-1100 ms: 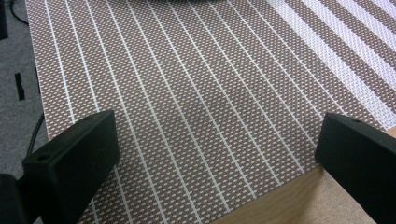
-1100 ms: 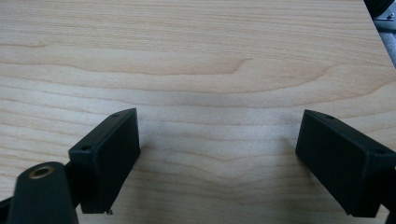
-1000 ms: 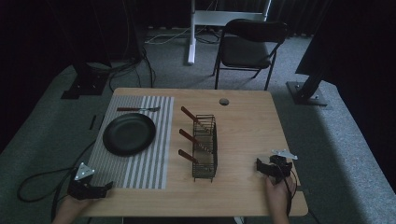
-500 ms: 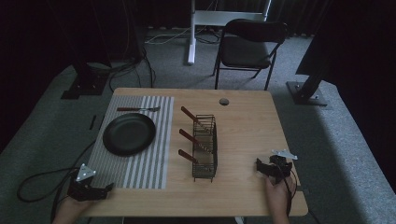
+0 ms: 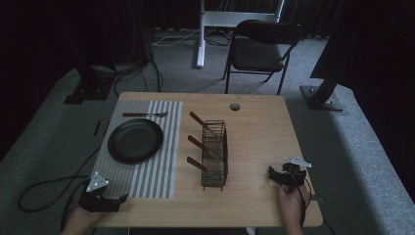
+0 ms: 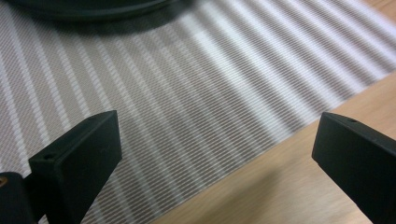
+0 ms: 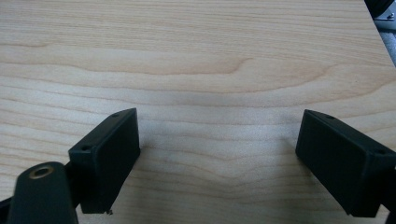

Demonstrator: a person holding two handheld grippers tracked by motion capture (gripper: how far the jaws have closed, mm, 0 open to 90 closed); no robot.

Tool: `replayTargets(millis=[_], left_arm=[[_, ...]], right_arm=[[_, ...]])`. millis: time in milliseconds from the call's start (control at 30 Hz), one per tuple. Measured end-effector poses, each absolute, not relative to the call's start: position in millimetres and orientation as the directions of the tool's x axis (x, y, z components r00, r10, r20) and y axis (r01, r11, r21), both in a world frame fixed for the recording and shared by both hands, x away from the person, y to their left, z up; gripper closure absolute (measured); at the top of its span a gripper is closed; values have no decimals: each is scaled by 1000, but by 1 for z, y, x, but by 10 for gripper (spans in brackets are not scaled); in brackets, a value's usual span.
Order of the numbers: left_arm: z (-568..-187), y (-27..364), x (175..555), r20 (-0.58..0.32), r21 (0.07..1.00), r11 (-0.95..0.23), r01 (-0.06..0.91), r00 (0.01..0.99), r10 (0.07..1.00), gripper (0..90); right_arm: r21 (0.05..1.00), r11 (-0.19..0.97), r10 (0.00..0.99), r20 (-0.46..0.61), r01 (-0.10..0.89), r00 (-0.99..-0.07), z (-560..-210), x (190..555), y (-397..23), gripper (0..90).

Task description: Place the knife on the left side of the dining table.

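Observation:
A black plate (image 5: 135,140) lies on a grey-and-white striped placemat (image 5: 156,171) on the left half of the wooden table (image 5: 259,142). A fork with a wooden handle (image 5: 143,114) rests on the mat beyond the plate. A black wire rack (image 5: 214,155) stands mid-table with three wooden-handled utensils (image 5: 196,143) sticking out toward the left. My left gripper (image 5: 118,199) sits open at the mat's near left corner (image 6: 187,116), nothing between its jaws. My right gripper (image 5: 272,175) rests open on bare wood (image 7: 215,93) at the near right.
A folding chair (image 5: 262,49) stands beyond the table's far edge. A small round grommet (image 5: 235,106) sits in the table near the far edge. Cables trail on the floor at the left (image 5: 44,188). Dark stands flank the table.

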State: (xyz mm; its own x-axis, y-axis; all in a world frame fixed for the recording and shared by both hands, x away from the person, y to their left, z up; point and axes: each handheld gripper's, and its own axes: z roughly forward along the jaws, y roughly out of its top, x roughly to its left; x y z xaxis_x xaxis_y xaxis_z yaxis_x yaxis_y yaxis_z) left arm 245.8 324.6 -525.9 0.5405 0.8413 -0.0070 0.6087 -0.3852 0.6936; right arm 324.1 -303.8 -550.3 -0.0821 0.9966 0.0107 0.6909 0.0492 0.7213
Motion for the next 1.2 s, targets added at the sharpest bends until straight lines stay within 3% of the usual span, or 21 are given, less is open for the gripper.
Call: replayTargets(millis=[533, 1200], left_arm=[[-504, 271, 255, -57, 738, -416, 532, 663, 747, 24], [-477, 197, 263, -26, 746, -495, 445, 763, 646, 23]], right_arm=[[721, 49, 997, 11, 691, -82, -550, 324, -304, 127], [721, 49, 997, 11, 691, -82, -550, 324, -304, 128]])
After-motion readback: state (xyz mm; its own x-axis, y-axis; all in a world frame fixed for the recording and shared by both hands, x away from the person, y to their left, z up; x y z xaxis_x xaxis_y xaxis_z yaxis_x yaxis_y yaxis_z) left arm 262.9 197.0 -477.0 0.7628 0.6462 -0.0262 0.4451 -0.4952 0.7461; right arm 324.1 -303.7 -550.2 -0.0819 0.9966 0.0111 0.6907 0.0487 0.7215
